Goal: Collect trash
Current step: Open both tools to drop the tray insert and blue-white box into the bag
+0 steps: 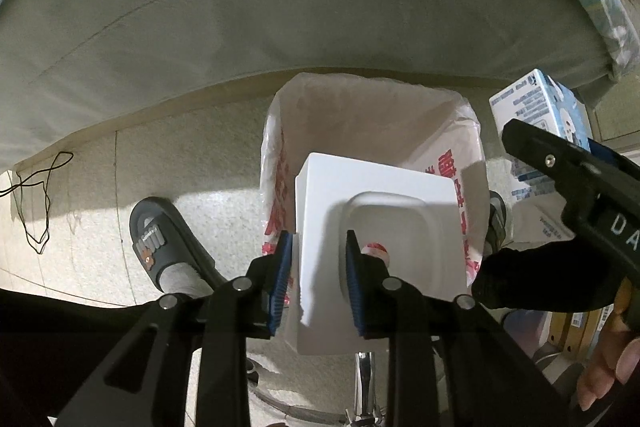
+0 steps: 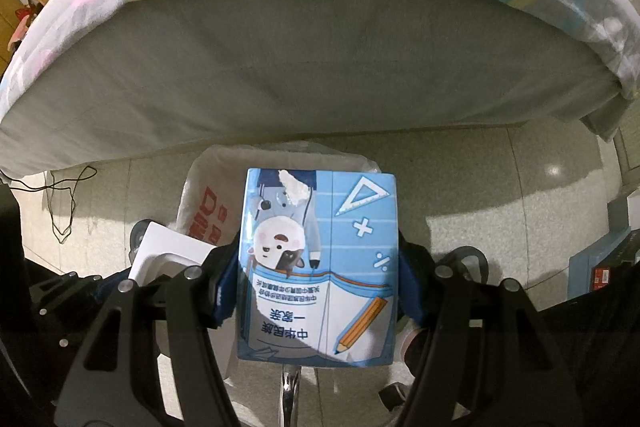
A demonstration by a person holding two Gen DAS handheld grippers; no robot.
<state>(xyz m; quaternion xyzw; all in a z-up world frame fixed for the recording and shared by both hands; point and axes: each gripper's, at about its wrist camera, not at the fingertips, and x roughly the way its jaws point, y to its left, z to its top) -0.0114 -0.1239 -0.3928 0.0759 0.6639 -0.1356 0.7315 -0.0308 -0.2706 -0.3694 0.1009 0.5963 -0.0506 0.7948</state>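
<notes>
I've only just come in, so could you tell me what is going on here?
A person is collecting trash with a gripper in each hand. The left gripper is shut on a white moulded tray held over the bag-lined bin. The right gripper clamps a blue cartoon-printed carton just above the same bin, beside the bed.

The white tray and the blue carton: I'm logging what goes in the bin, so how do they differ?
The white tray is plain and unprinted, with a moulded hollow; the blue carton carries cartoon artwork and text. The left gripper pinches the tray by one thin wall, jaws nearly closed; the right gripper spans the carton's full width, jaws wide. Both hang above the lined bin.
</notes>
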